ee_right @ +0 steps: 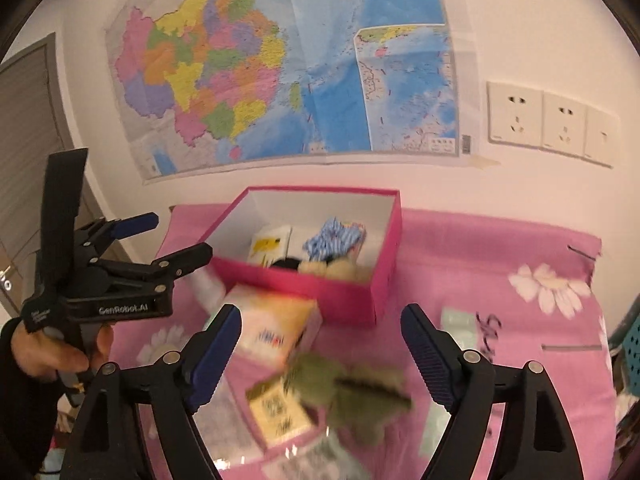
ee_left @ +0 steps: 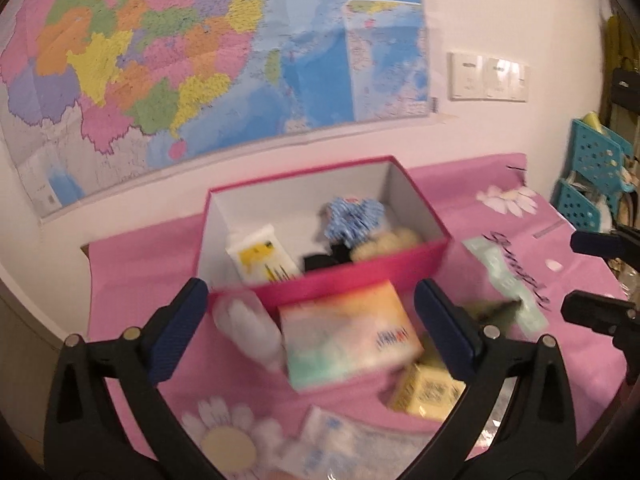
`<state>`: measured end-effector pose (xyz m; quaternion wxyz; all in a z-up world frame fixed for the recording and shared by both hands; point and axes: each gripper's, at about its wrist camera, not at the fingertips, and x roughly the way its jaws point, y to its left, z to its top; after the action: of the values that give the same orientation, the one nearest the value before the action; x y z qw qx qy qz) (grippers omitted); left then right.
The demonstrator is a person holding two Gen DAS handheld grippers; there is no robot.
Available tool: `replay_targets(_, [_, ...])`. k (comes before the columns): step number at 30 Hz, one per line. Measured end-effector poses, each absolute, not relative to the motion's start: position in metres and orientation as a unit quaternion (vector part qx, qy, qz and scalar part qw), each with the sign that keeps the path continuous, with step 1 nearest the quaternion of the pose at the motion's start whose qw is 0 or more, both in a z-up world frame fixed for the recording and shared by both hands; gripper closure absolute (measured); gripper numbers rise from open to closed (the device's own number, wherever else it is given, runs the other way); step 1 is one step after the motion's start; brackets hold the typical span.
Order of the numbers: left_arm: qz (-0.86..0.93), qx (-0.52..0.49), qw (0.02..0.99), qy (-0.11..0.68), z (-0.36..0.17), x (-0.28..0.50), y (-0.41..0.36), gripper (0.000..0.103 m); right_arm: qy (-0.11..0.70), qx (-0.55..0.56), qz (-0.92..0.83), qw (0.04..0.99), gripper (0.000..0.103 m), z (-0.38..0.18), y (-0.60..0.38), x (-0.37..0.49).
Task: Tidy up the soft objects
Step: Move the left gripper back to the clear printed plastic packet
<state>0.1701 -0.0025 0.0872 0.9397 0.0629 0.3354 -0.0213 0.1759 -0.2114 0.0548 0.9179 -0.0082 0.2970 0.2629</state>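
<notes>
White wall with a coloured paper map (ee_right: 280, 64) backs the bench's pink flowered cloth (ee_right: 500, 280) and open pink cardboard box (ee_right: 340, 296); left claw (ee_left: 312, 320) and right claw (ee_right: 320, 344) gape wide, holding nothing.

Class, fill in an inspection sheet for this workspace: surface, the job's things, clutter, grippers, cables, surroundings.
Surface: pink flowered cloth covering the table.
Job's things: open pink box holding a blue striped fabric piece, a cream fluffy item, a white-and-yellow pack; outside it, a pastel tissue pack and green plush toy.
Clutter: yellow carton, clear wrapped packs in front, blurred.
Grippers: left gripper open above the tissue pack; right gripper open above the plush toy.
Cables: nothing seen.
Surroundings: wall map, wall sockets, teal baskets.
</notes>
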Motion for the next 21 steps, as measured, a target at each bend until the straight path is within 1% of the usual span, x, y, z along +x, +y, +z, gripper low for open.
replay_targets(3, [-0.047,0.050,0.938,0.339,0.075,0.140,-0.009,0.000,0.304,-0.014,0.260,0.916,0.012,0.039,-0.223,0.147])
replay_targets(10, [-0.131,0.003,0.918,0.375,0.022,0.085,-0.028,0.000,0.358,-0.026,0.255,0.898,0.012,-0.015,-0.244,0.110])
replay_targets(12, [-0.154,0.006,0.913,0.378,0.010,0.073,-0.039,0.000,0.374,-0.017,0.255,0.892,0.012,-0.029,-0.252,0.109])
replay_targets(18, [-0.218,0.014,0.898,0.383,-0.015,0.056,-0.075,0.000,0.414,0.064,0.259,0.870,0.012,-0.063,-0.278,0.124])
replay_targets(21, [-0.242,0.014,0.891,0.384,-0.025,0.054,-0.090,0.000,0.419,0.070,0.262,0.866,0.012,-0.069,-0.278,0.128])
